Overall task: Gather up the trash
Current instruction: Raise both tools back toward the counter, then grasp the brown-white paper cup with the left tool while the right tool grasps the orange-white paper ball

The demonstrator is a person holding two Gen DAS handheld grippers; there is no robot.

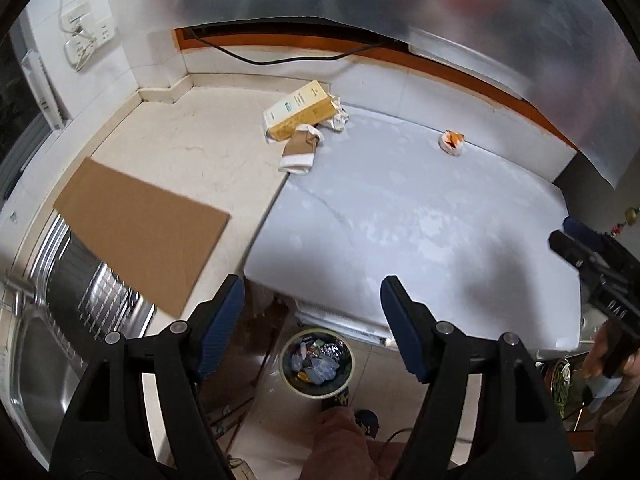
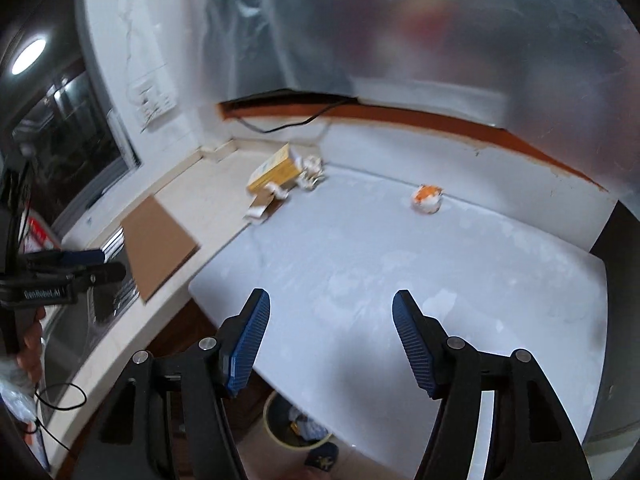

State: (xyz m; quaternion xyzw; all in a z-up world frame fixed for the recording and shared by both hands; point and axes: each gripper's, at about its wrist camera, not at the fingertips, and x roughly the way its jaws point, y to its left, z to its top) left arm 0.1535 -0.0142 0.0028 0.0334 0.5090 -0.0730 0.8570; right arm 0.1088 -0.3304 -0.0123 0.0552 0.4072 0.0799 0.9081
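While both jaws gape wide and hold nothing, left gripper (image 1: 312, 312) marked "GenRobot.AI", right gripper (image 2: 331, 320), yellow box (image 1: 301, 109) at counter (image 1: 192, 148) back edge, print too small.

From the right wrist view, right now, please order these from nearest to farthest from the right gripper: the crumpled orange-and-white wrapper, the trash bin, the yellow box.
1. trash bin: on the floor just below the right gripper, under the counter edge.
2. crumpled orange-and-white wrapper: ahead, slightly right, on the white surface.
3. yellow box: far back, left, near the wall.
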